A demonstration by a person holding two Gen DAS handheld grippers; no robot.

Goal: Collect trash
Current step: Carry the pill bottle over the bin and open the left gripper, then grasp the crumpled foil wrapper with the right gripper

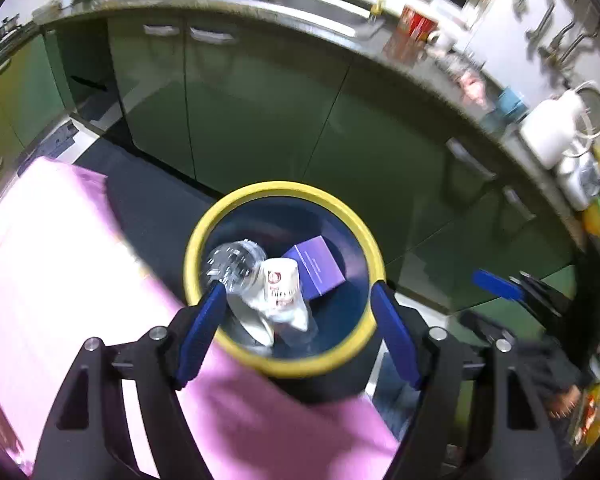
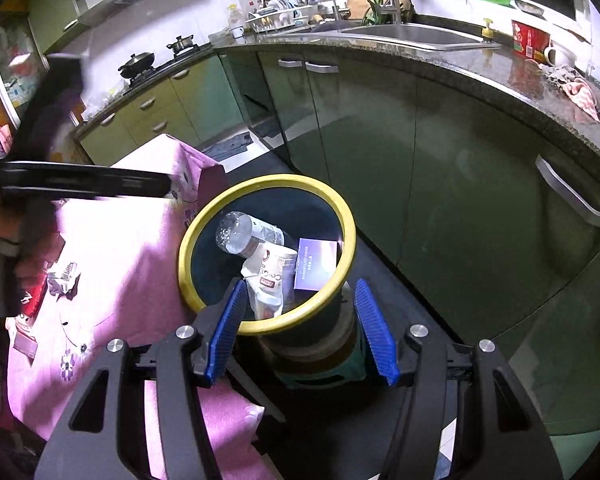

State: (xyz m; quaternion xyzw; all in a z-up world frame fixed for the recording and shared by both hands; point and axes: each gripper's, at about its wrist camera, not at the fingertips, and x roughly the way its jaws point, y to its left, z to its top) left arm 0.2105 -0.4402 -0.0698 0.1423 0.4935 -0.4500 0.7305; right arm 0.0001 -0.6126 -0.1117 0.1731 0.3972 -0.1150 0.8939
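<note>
A dark bin with a yellow rim (image 1: 220,208) (image 2: 204,216) stands beside the pink-clothed table. Inside lie a clear plastic bottle (image 1: 232,264) (image 2: 240,232), a white printed cup or pouch (image 1: 280,284) (image 2: 268,280) and a purple box (image 1: 318,266) (image 2: 316,264). My left gripper (image 1: 298,304) is open and empty above the bin. My right gripper (image 2: 300,300) is open and empty above the bin's near rim. The left gripper shows in the right wrist view (image 2: 80,180) at the left, blurred. The right gripper's blue pad (image 1: 496,284) shows at the right of the left wrist view.
The pink tablecloth (image 1: 60,260) (image 2: 132,240) holds small wrappers (image 2: 62,276) and a red packet (image 2: 32,300). Green kitchen cabinets (image 2: 380,140) and a dark counter with a sink (image 2: 412,34) curve behind. A white kettle (image 1: 552,128) stands on the counter. The bin rests on a stool (image 2: 320,360).
</note>
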